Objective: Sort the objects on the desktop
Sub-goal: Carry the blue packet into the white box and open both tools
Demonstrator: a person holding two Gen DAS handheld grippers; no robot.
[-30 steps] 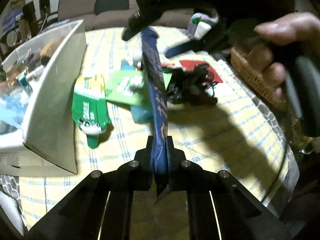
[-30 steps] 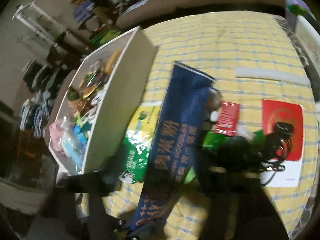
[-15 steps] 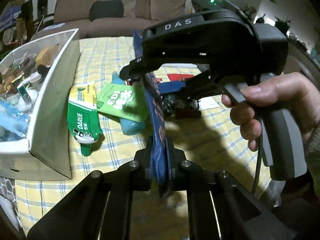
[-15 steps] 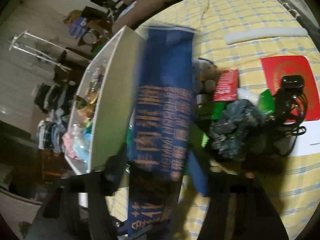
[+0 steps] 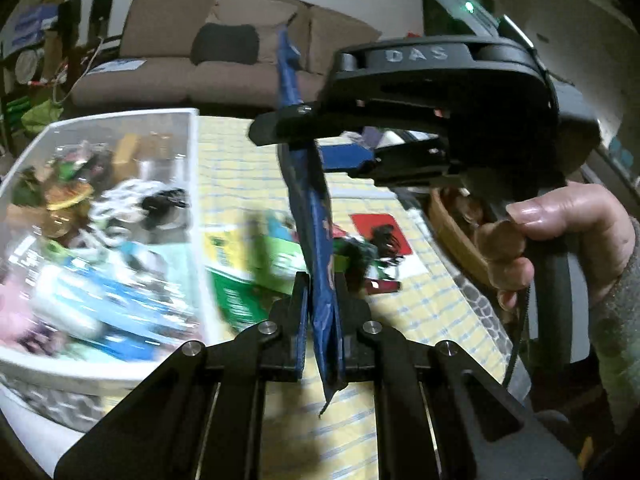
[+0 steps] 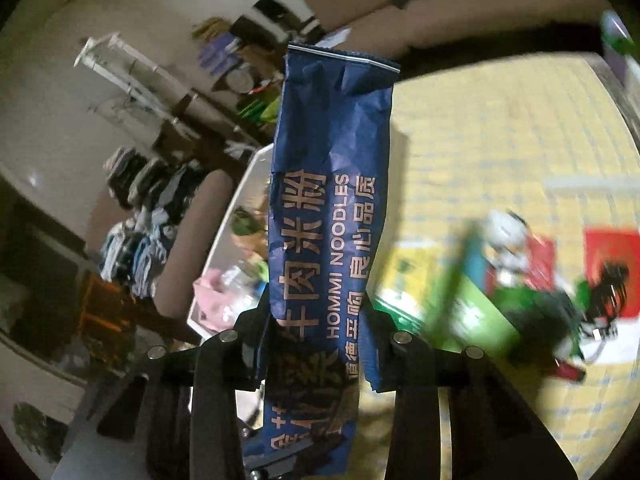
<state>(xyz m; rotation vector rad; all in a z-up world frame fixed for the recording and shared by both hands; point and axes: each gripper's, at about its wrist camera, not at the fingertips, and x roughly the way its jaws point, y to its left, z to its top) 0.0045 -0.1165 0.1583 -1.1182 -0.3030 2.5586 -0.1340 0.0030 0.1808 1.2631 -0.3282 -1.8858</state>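
My left gripper [image 5: 322,292] is shut on the lower end of a long blue noodle packet [image 5: 310,216], held upright edge-on above the table. The right gripper's body [image 5: 448,92] crosses the packet's upper part, its jaws on either side. In the right wrist view the packet [image 6: 328,208] stands flat-faced between my right gripper's fingers [image 6: 316,336], which look spread wider than it. A white bin [image 5: 192,184] full of mixed items sits at left.
On the yellow checked cloth [image 5: 420,320] lie green packets [image 5: 240,280], a red card [image 5: 380,232] with a black cable bundle [image 5: 360,252]. A wicker basket [image 5: 456,236] stands at right. A sofa [image 5: 224,64] is behind the table.
The packet has risen and moved left toward the bin, held by the left gripper. The view now looks down into the bin. The right gripper stays beside the packet.
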